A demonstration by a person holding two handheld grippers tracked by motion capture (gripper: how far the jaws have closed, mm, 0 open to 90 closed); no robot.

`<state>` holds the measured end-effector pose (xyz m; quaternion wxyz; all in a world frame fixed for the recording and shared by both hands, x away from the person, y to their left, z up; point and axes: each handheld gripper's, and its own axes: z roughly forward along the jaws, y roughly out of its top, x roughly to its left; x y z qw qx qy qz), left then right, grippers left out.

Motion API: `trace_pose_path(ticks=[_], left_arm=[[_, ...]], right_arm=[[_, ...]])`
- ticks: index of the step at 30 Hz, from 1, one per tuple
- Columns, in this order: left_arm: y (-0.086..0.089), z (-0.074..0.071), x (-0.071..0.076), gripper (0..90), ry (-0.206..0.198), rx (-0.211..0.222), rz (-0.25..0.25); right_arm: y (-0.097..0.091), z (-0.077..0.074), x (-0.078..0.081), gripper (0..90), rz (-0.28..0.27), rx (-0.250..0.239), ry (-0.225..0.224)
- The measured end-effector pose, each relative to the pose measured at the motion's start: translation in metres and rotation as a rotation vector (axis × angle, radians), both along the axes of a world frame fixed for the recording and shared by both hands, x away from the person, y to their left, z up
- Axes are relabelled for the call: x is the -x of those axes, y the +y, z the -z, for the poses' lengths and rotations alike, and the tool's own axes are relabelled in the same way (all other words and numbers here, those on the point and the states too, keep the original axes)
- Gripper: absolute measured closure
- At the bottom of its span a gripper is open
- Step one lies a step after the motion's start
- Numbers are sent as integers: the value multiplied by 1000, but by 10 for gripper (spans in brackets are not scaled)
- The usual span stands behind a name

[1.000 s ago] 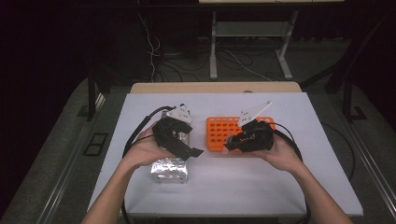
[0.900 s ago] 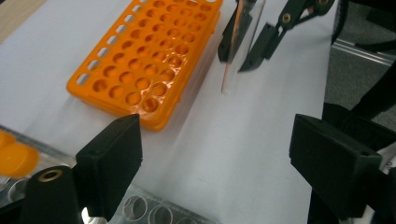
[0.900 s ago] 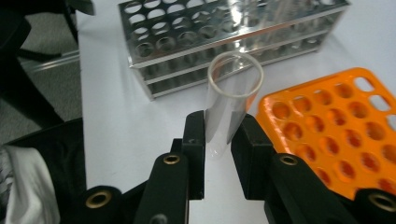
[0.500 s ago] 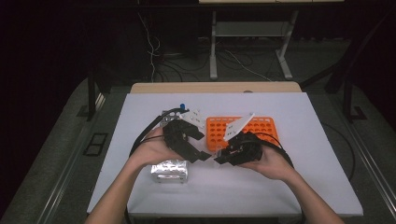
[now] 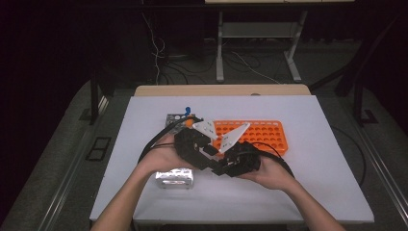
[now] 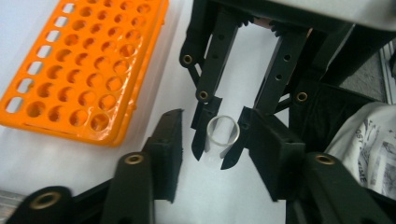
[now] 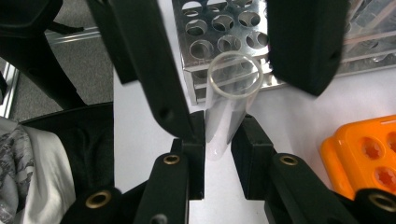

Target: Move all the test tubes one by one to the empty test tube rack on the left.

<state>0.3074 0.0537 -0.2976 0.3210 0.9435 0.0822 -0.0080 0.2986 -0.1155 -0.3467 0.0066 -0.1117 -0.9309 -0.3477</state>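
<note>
The white worktop (image 5: pixel 312 192) carries an orange rack (image 5: pixel 262 134) at about one o'clock from the meeting hands, a metal rack (image 5: pixel 174 178) lying at seven o'clock from them, and a second metal rack (image 5: pixel 172 118) with a blue-capped tube at eleven o'clock. Compared with a second ago, both hands have drawn together toward the middle of the worktop, in front of the orange rack; earlier they stood apart, the left over the lying metal rack and the right at the orange rack's near edge.

The right claw (image 7: pixel 218 135) is clamped on a clear open-mouthed tube (image 7: pixel 229 93), pads pressing its lower part, just as it was shut before. The tube points its open end toward the left claw (image 6: pixel 212 140). In the left gripper view, the tube (image 6: pixel 220 137) sits between that claw's two pads with a gap on each side, at twelve o'clock from the camera. The left claw's jaws have just been closing from wide apart, with the tube between them, but are not yet pressing on it.
</note>
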Motion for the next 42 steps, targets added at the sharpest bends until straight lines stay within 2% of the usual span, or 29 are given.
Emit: trace_pose_path(ticks=[4, 8, 13, 20, 24, 31, 37, 39, 40, 41, 42], left_arm=[[-2, 2, 1, 636, 2, -16, 19], [-2, 3, 1, 736, -1, -13, 27], [0, 1, 0, 742, -5, -8, 18], [13, -8, -6, 743, -23, 8, -41], [22, -12, -10, 743, -57, 16, -81], [35, -17, -19, 744, -82, 10, -136], [42, -19, -25, 744, -97, 6, -166], [44, -19, -28, 744, -106, 0, -178], [45, -19, -29, 744, -104, 1, -184], [47, -19, -30, 744, -108, -2, -187], [48, -19, -30, 744, -110, -3, -192]], right_arm=[[2, -1, 1, 749, -2, -5, -9], [3, 0, 2, 748, -5, -7, -12], [2, -1, 2, 733, 3, -11, -17], [-13, -6, 0, 623, 63, -47, -19], [-25, -8, -2, 541, 98, -77, -35], [-46, -1, -3, 349, 178, -109, -23], [-63, 5, -3, 127, 261, -143, 4], [-69, 6, -3, 109, 280, -155, 6], [-72, 7, -3, 73, 288, -166, 13], [-74, 8, -3, 0, 297, -170, 24], [-77, 8, -3, 2, 302, -174, 29]])
